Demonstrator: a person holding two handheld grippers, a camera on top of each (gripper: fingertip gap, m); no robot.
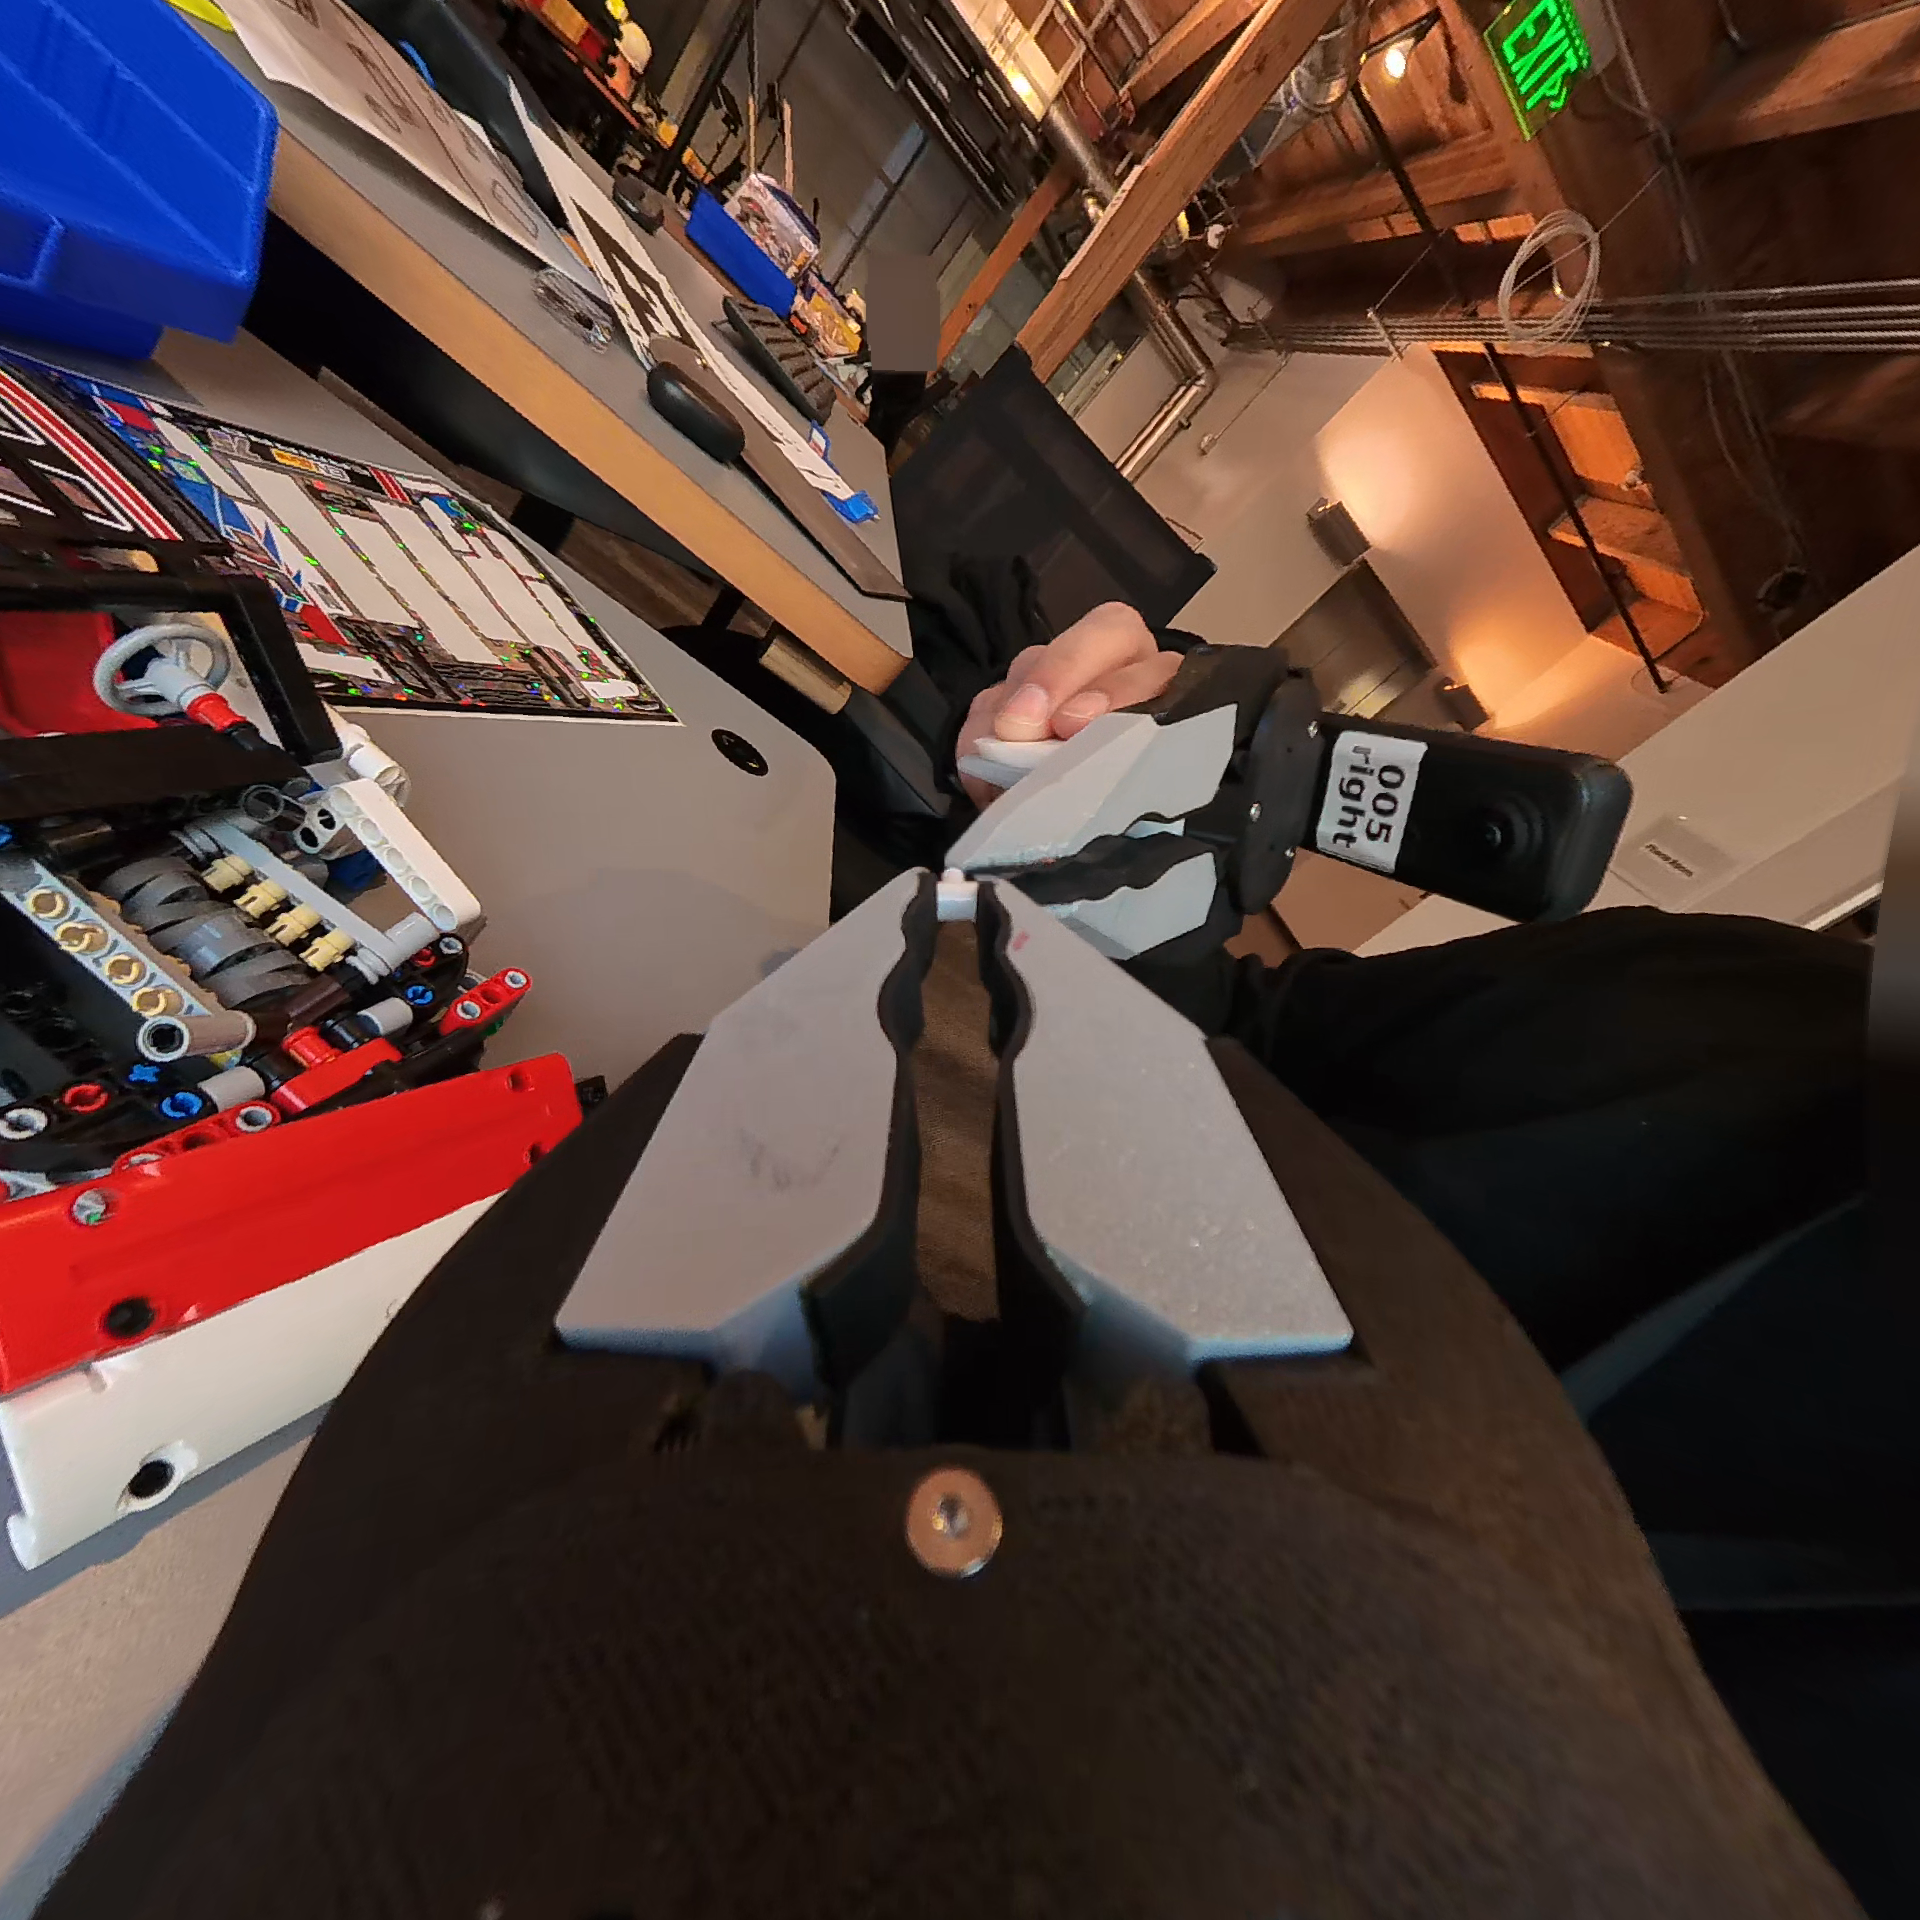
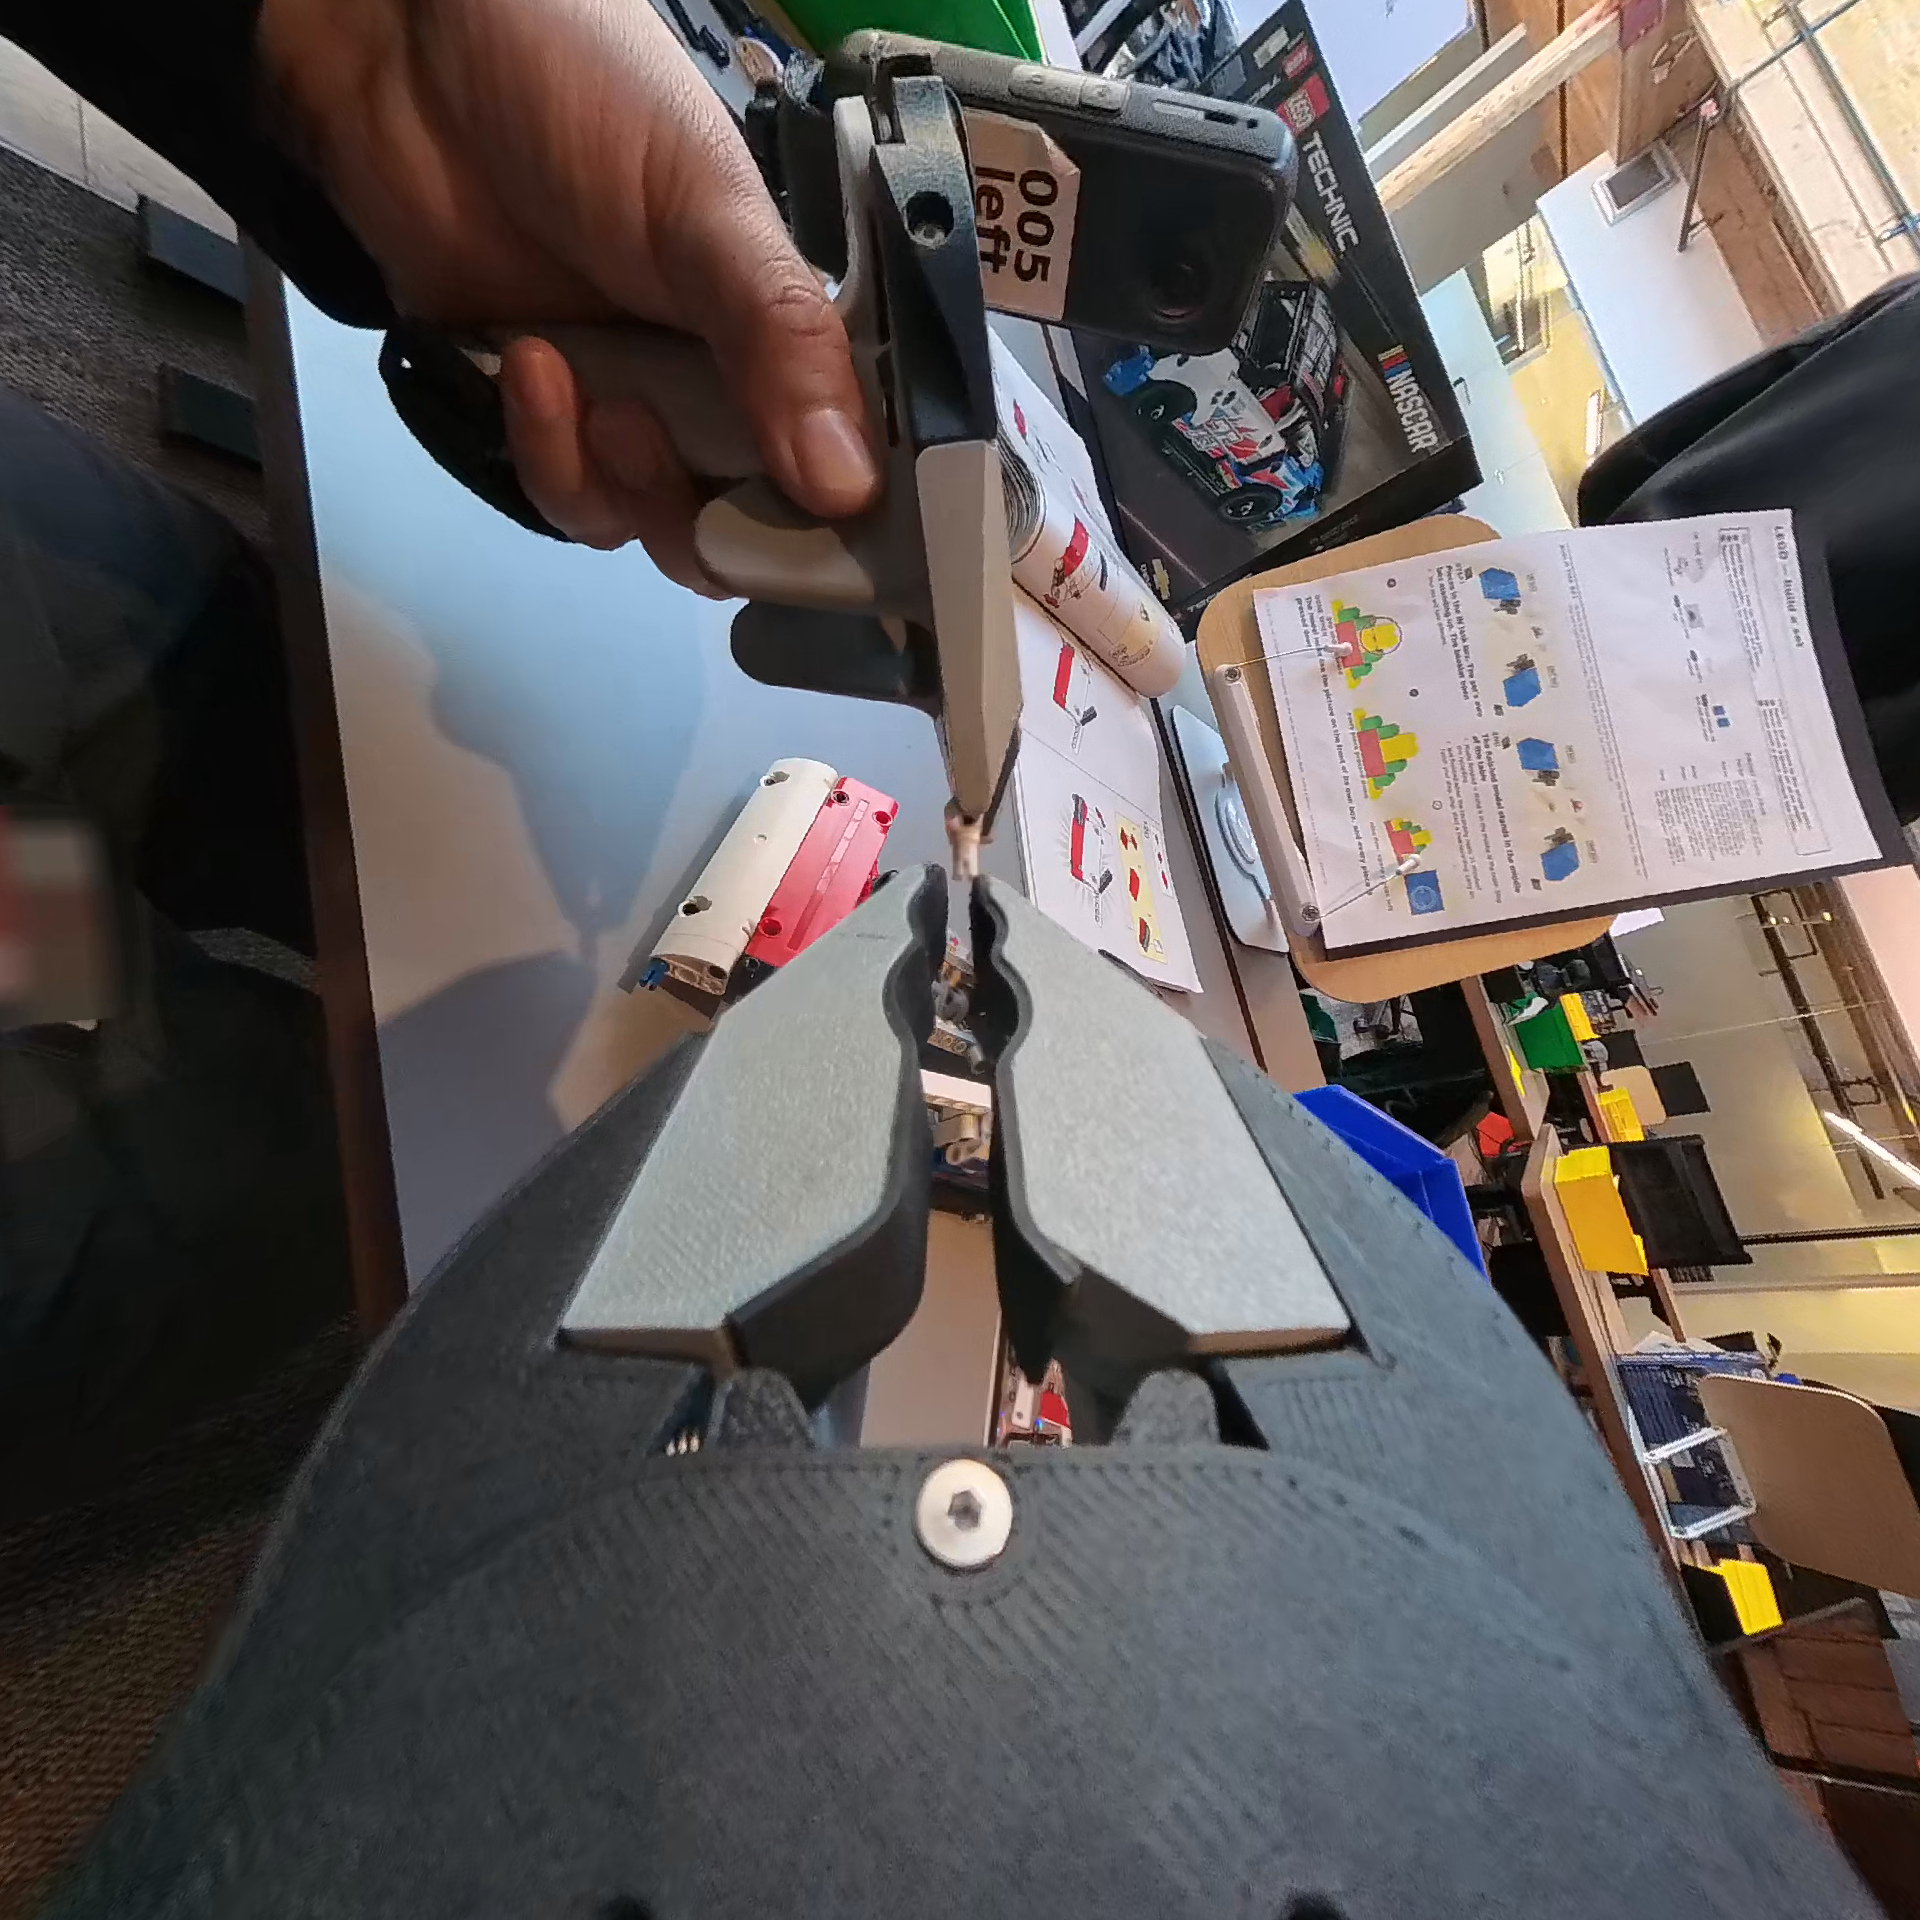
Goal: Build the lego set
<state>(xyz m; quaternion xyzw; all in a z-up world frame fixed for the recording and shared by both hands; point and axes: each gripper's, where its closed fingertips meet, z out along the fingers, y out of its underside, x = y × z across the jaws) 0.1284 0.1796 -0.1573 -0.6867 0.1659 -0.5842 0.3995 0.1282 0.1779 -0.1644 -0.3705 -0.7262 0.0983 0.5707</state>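
Note:
My left gripper (image 1: 956, 902) is shut on a small white Lego piece (image 1: 956, 894), pinched at its fingertips. My right gripper (image 2: 962, 881) meets it tip to tip; its jaws are nearly closed around the other end of the piece (image 2: 962, 840). The right gripper also shows in the left wrist view (image 1: 961, 864), and the left gripper in the right wrist view (image 2: 971, 810). Both are held in the air off the table's edge. The partly built Lego car (image 1: 208, 987), with red and white panels (image 2: 769, 883), stands on the table.
A sticker sheet (image 1: 416, 582) lies behind the car. A blue bin (image 1: 114, 177) stands at the back. An open instruction booklet (image 2: 1101, 810), the set's box (image 2: 1299, 364) and a clipboard with a printed sheet (image 2: 1558, 727) lie beyond. A hand holds each gripper.

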